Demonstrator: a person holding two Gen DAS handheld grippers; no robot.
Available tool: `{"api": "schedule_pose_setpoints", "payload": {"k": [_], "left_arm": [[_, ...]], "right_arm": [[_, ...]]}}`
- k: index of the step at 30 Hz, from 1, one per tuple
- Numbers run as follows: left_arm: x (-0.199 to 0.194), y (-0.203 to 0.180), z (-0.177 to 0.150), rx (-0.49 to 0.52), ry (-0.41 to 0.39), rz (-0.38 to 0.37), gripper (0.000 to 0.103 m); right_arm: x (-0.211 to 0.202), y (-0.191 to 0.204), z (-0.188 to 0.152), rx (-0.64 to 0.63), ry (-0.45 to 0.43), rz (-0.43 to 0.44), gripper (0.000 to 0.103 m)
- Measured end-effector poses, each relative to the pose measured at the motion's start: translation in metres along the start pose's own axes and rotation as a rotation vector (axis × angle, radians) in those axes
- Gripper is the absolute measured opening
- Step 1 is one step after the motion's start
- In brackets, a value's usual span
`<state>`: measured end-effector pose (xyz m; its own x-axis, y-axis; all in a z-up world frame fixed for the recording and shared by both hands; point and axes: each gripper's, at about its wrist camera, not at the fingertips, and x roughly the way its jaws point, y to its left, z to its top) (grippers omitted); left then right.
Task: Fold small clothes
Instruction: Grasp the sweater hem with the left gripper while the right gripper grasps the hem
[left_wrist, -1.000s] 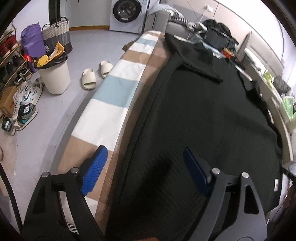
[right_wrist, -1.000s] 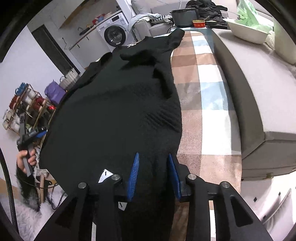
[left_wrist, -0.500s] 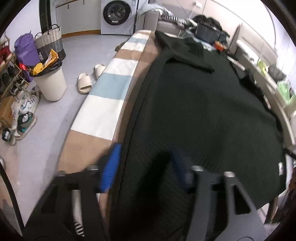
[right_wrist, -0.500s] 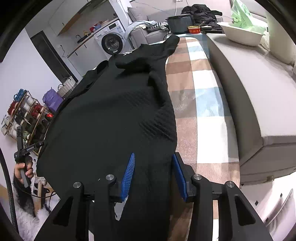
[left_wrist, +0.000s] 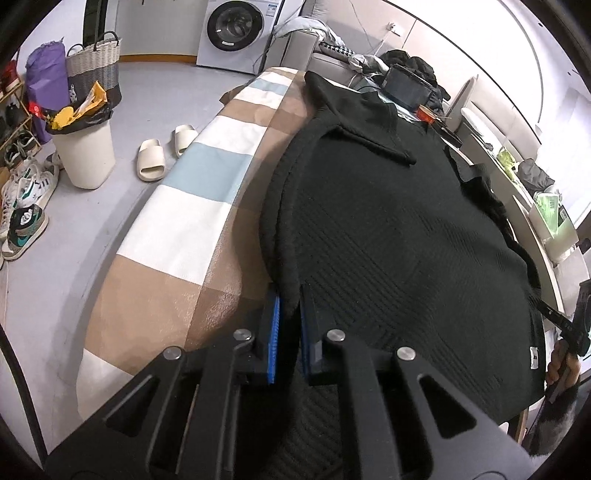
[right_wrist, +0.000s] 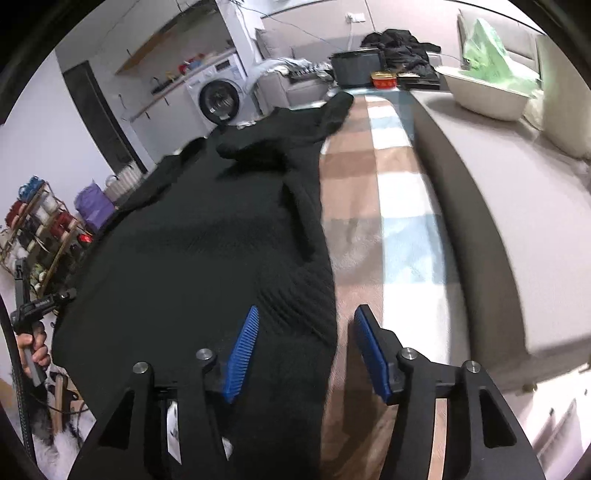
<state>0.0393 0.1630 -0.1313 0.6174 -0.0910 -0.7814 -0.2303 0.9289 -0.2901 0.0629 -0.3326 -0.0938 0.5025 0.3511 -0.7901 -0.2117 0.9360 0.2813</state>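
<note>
2 close wrist views, angled down, share the black garment (left_wrist: 388, 229).

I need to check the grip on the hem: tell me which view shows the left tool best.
Left wrist view: the left tool fills the foreground, blue pads shut on the black sweater edge. The right wrist view shows it only small, at the far left edge.

The sweater (left_wrist: 388, 236) is black, ribbed in diagonal bands, with a small white tag (left_wrist: 534, 357). The cloth (left_wrist: 192, 221) beneath is checked in tan, white and pale blue. Gripper pads (right_wrist: 242, 354) are bright blue on black frames. The bin (left_wrist: 83, 155) is cream, the slippers (left_wrist: 151, 162) off-white, a bag (left_wrist: 42, 79) purple.
</note>
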Motion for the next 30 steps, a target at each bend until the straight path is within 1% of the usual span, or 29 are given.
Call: {"api": "schedule_pose_setpoints", "payload": {"k": [2, 4, 6, 7, 8, 9, 10, 11, 12, 13, 15, 17, 19, 21, 24, 25, 27, 28, 29, 30], "left_arm": [[0.0, -0.001, -0.001, 0.013, 0.001, 0.001, 0.007], [-0.001, -0.004, -0.002, 0.032, -0.001, 0.018, 0.008], [0.001, -0.007, -0.001, 0.048, -0.004, 0.028, 0.012], [0.001, -0.009, -0.001, 0.05, -0.01, 0.025, 0.015], [0.002, -0.01, -0.001, 0.05, -0.014, 0.023, 0.015], [0.003, -0.011, 0.0, 0.048, -0.02, 0.025, 0.015], [0.004, -0.012, 0.001, 0.047, -0.029, 0.03, 0.015], [0.006, -0.015, 0.002, 0.05, -0.038, 0.036, 0.009], [0.007, -0.015, 0.003, 0.05, -0.042, 0.03, 0.005], [0.007, -0.016, 0.004, 0.046, -0.045, 0.022, 0.005], [0.002, -0.019, 0.008, 0.035, -0.072, -0.008, 0.005], [-0.012, -0.021, 0.015, 0.025, -0.127, -0.038, 0.005], [-0.027, -0.021, 0.025, 0.008, -0.189, -0.079, 0.005], [-0.039, -0.022, 0.034, -0.003, -0.227, -0.101, 0.005], [-0.054, -0.022, 0.05, -0.028, -0.287, -0.137, 0.005], [-0.059, -0.022, 0.055, -0.032, -0.311, -0.137, 0.005], [-0.067, -0.019, 0.06, -0.045, -0.349, -0.143, 0.005], [-0.068, -0.015, 0.062, -0.054, -0.351, -0.14, 0.005], [-0.067, -0.011, 0.064, -0.069, -0.341, -0.127, 0.005], [-0.065, -0.008, 0.063, -0.082, -0.333, -0.126, 0.005]], "right_arm": [[0.002, 0.004, 0.0, -0.013, 0.027, 0.052, 0.056], [0.001, 0.007, -0.003, -0.034, 0.051, 0.093, 0.056], [-0.001, 0.012, -0.006, -0.067, 0.063, 0.089, 0.056], [-0.002, 0.015, -0.009, -0.086, 0.06, 0.085, 0.052], [-0.002, 0.017, -0.01, -0.098, 0.051, 0.077, 0.044], [-0.002, 0.021, -0.012, -0.124, 0.034, 0.053, 0.019], [0.0, 0.027, -0.013, -0.166, 0.02, 0.025, 0.008], [-0.001, 0.03, -0.013, -0.183, 0.005, 0.033, 0.008], [-0.005, 0.033, -0.012, -0.188, -0.033, 0.063, 0.007], [-0.009, 0.035, -0.011, -0.186, -0.056, 0.081, 0.006], [-0.023, 0.037, -0.002, -0.161, -0.146, 0.123, 0.006], [-0.035, 0.035, 0.007, -0.135, -0.209, 0.138, 0.006], [-0.05, 0.031, 0.019, -0.094, -0.296, 0.196, 0.006], [-0.06, 0.027, 0.03, -0.062, -0.372, 0.221, 0.006], [-0.07, 0.014, 0.05, 0.044, -0.465, 0.252, 0.006], [-0.072, 0.011, 0.052, 0.066, -0.475, 0.248, 0.006], [-0.077, -0.001, 0.057, 0.115, -0.503, 0.197, 0.006], [-0.076, -0.006, 0.058, 0.135, -0.486, 0.159, 0.006], [-0.073, -0.01, 0.06, 0.148, -0.444, 0.135, 0.007], [-0.069, -0.014, 0.061, 0.16, -0.392, 0.128, 0.01]]}}
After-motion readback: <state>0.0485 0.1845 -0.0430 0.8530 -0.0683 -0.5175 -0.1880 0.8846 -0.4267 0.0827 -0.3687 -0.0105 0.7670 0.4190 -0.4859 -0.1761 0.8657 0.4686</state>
